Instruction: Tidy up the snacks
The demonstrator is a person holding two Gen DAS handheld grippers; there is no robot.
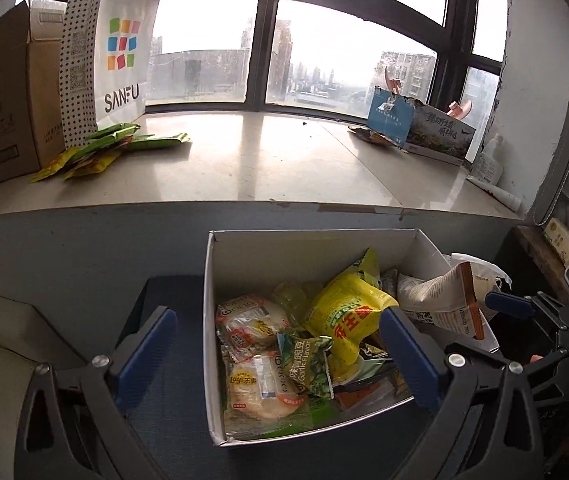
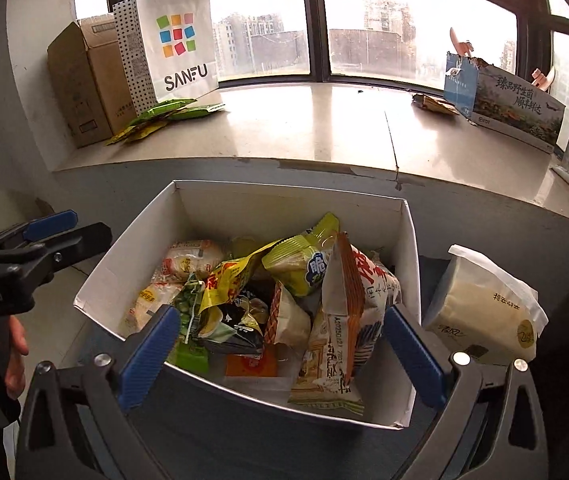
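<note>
STATE: left gripper (image 1: 278,354) and right gripper (image 2: 280,354) fingers fully spread, empty | RISK: tall packet (image 2: 348,320) at 3 o'clock in white box (image 2: 296,208) leans — a nudge tips it out

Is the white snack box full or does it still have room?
Nearly full. The white box holds snack packets piled up to its rim, one leaning against its right wall.

Window ledge (image 2: 304,128): SANFU bag (image 2: 180,40) at back left; cardboard box (image 2: 84,80) left of it, green packets (image 2: 168,114) in front, printed carton (image 2: 516,108) far right.
</note>
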